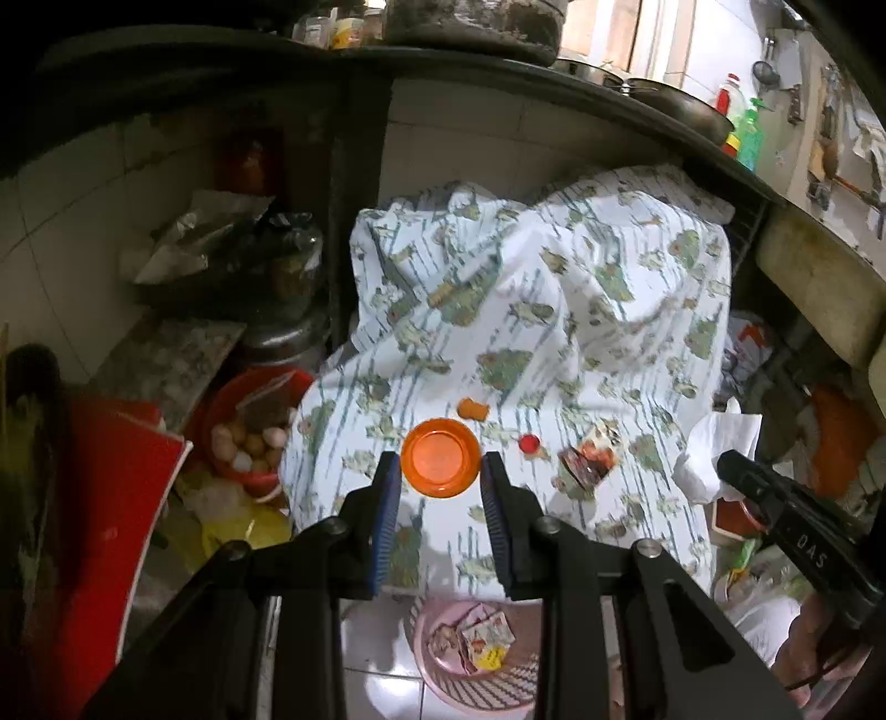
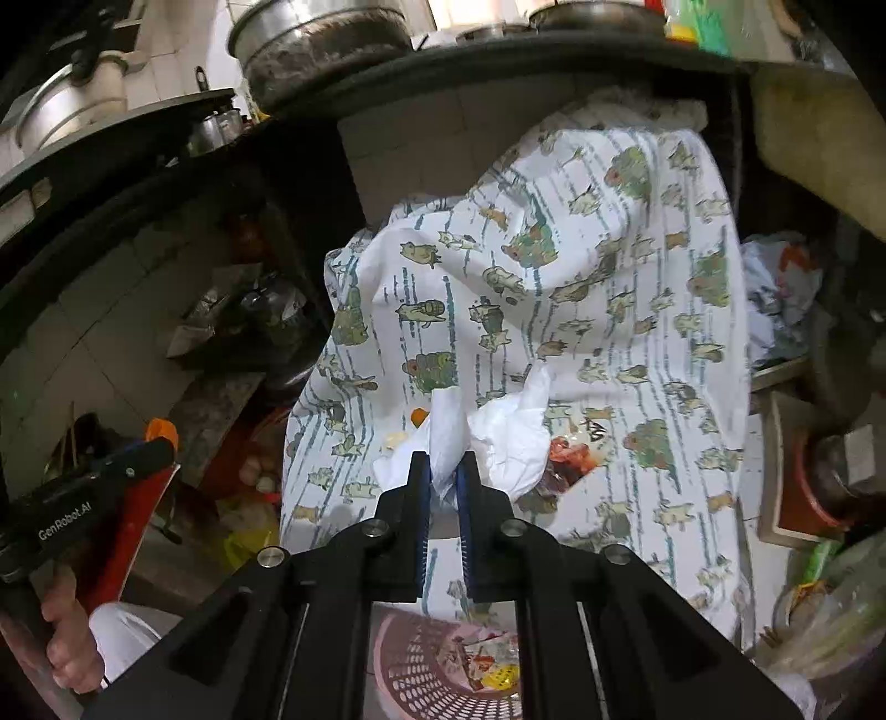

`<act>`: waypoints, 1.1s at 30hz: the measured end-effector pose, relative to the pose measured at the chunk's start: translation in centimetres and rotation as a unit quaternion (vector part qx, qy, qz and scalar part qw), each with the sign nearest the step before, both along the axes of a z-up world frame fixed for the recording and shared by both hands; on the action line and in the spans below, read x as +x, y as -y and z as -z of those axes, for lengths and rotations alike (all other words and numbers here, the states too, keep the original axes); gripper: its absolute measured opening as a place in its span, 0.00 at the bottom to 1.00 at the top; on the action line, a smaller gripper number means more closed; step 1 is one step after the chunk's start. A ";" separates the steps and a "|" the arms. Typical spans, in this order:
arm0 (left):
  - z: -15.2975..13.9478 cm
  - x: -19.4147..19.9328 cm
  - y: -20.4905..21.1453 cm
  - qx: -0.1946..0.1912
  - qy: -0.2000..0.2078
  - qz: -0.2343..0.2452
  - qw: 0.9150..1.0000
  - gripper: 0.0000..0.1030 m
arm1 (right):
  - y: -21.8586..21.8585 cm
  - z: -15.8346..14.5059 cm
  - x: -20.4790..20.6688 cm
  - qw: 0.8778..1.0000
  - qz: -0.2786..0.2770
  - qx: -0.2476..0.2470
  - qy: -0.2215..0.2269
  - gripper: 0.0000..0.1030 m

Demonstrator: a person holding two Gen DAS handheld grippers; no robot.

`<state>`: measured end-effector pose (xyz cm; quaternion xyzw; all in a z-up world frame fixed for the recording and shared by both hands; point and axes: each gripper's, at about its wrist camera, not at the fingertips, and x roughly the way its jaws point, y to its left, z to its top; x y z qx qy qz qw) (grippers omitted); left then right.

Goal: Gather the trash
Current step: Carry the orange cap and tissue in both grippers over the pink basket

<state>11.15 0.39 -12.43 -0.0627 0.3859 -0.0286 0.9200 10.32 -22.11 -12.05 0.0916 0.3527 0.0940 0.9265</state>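
Our left gripper [image 1: 441,471] spreads around a round, glossy orange lid [image 1: 441,457] at centre; our right gripper [image 2: 443,471] pinches crumpled white tissue [image 2: 487,437].

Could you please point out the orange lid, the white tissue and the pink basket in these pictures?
orange lid [image 1: 441,457], left wrist view, centre of its top.
white tissue [image 2: 501,437], right wrist view, crumpled body right of the fingers.
pink basket [image 2: 421,673], right wrist view, perforated inner wall.

A cramped home kitchen — soot-blackened cooking pots [image 2: 321,39] and pans [image 1: 681,105] sit on a dark shelf [image 1: 498,61] against white wall tiles [image 1: 470,127], with a green dish-soap bottle [image 1: 748,135] nearby. Below, a red bowl of eggs [image 1: 252,437] sits among stored goods — a patterned cloth [image 1: 554,310] drapes the middle.
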 end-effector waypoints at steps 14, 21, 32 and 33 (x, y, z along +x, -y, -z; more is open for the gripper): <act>8.7 -0.1 1.1 -0.030 -0.077 0.020 0.996 0.27 | 0.3 10.2 -0.2 0.992 -0.030 0.061 -0.110 0.10; 13.8 0.8 1.6 -0.030 -0.161 0.023 0.986 0.27 | 0.4 15.1 0.5 0.979 -0.036 0.092 -0.176 0.10; 19.3 1.4 1.9 -0.067 -0.238 0.024 0.969 0.27 | 1.2 22.0 0.9 0.955 -0.013 0.122 -0.268 0.10; 19.7 1.5 2.0 -0.073 -0.242 0.024 0.967 0.27 | 1.3 22.5 0.9 0.952 -0.011 0.130 -0.276 0.10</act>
